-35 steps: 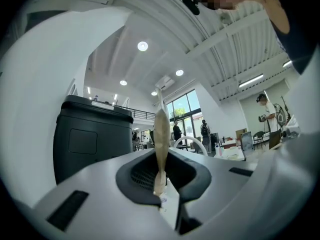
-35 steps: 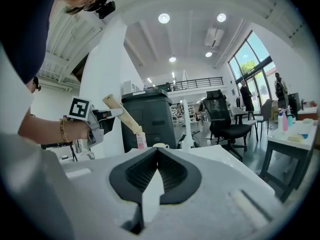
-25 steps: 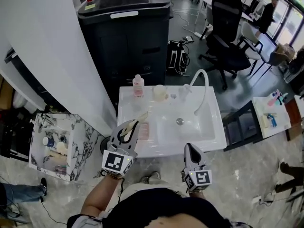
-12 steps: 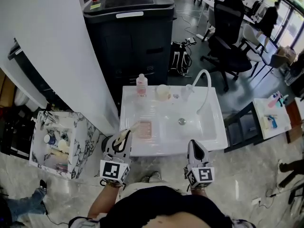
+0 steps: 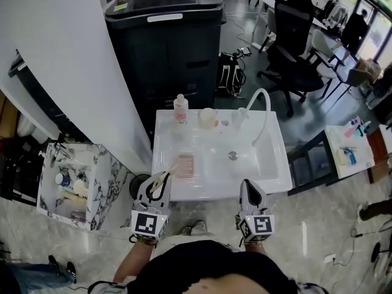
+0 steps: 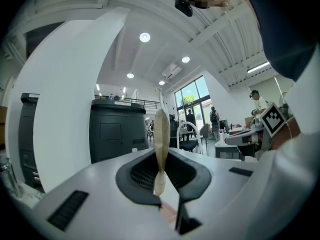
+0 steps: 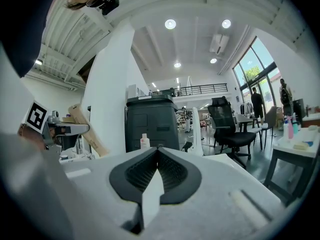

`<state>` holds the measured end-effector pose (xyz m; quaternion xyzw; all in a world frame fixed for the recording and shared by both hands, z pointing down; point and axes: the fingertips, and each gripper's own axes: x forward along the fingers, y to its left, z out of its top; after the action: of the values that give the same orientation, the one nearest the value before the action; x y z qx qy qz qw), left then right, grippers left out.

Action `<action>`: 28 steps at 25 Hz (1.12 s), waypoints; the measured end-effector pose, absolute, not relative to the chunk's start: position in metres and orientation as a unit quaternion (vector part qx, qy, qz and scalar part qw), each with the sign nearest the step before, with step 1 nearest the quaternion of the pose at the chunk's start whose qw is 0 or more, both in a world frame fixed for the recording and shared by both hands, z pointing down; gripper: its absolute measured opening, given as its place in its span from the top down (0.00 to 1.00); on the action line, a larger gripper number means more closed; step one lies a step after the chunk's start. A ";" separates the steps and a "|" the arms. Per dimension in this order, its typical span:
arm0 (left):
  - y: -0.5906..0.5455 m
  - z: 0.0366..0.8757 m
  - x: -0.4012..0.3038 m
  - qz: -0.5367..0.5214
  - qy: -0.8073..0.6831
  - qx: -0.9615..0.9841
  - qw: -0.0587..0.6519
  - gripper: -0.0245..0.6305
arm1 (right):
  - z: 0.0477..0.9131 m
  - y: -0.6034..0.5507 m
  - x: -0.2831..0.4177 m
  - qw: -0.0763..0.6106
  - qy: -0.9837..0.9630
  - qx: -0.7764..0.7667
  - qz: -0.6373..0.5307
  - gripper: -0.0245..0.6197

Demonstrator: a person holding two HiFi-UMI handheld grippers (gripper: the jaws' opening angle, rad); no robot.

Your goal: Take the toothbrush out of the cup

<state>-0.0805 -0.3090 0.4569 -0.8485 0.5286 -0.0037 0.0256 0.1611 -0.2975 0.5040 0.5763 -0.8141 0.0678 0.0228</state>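
A pale wooden toothbrush (image 5: 166,175) stands upright between the pads of my left gripper (image 5: 160,179), which is shut on its handle just in front of the white sink's (image 5: 269,182) near left corner. In the left gripper view the toothbrush (image 6: 161,129) rises out of the jaws of the left gripper (image 6: 161,158). The pale cup (image 5: 208,119) sits on the sink's back ledge, far from both grippers. My right gripper (image 5: 248,185) hovers at the sink's front edge, shut and holding nothing. In the right gripper view its jaws meet at the right gripper (image 7: 158,149) tip.
A pink-capped bottle (image 5: 180,109), a curved white faucet (image 5: 262,106) and a pink pad (image 5: 185,165) are on the sink. A tall black cabinet (image 5: 162,35) stands behind it. A marble shelf (image 5: 98,170) is at left, an office chair (image 5: 294,57) and a side table (image 5: 352,149) at right.
My left gripper has drawn back from over the sink toward its front edge and sunk a little, keeping the toothbrush. The right gripper has stayed put.
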 end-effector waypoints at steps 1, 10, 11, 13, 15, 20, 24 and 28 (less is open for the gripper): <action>-0.308 0.459 -0.080 -0.009 0.528 -0.849 0.024 0.92 | 0.503 -0.297 0.162 0.023 -0.813 0.577 0.067 0.95; -0.301 0.467 -0.075 -0.019 0.525 -0.851 0.011 0.92 | 0.495 -0.301 0.170 0.011 -0.807 0.589 0.049 0.95; -0.299 0.471 -0.075 -0.025 0.526 -0.850 0.004 0.92 | 0.494 -0.301 0.170 0.010 -0.807 0.588 0.048 0.95; -0.298 0.477 -0.076 -0.026 0.529 -0.848 -0.007 0.92 | 0.493 -0.302 0.169 0.010 -0.809 0.586 0.046 0.95; -0.298 0.477 -0.077 -0.023 0.530 -0.847 -0.012 0.92 | 0.495 -0.303 0.169 0.010 -0.809 0.585 0.047 0.95; -0.300 0.472 -0.075 -0.024 0.528 -0.849 -0.006 0.92 | 0.498 -0.303 0.171 0.012 -0.808 0.587 0.048 0.95; -0.301 0.474 -0.072 -0.018 0.524 -0.851 -0.012 0.92 | 0.501 -0.304 0.172 0.012 -0.809 0.586 0.056 0.95; -0.302 0.476 -0.069 -0.023 0.522 -0.852 -0.013 0.92 | 0.498 -0.306 0.172 0.011 -0.809 0.585 0.056 0.95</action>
<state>-0.0692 -0.3020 0.4763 -0.8525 0.5221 -0.0228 -0.0125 0.1724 -0.3059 0.4983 0.5847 -0.8092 0.0559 0.0111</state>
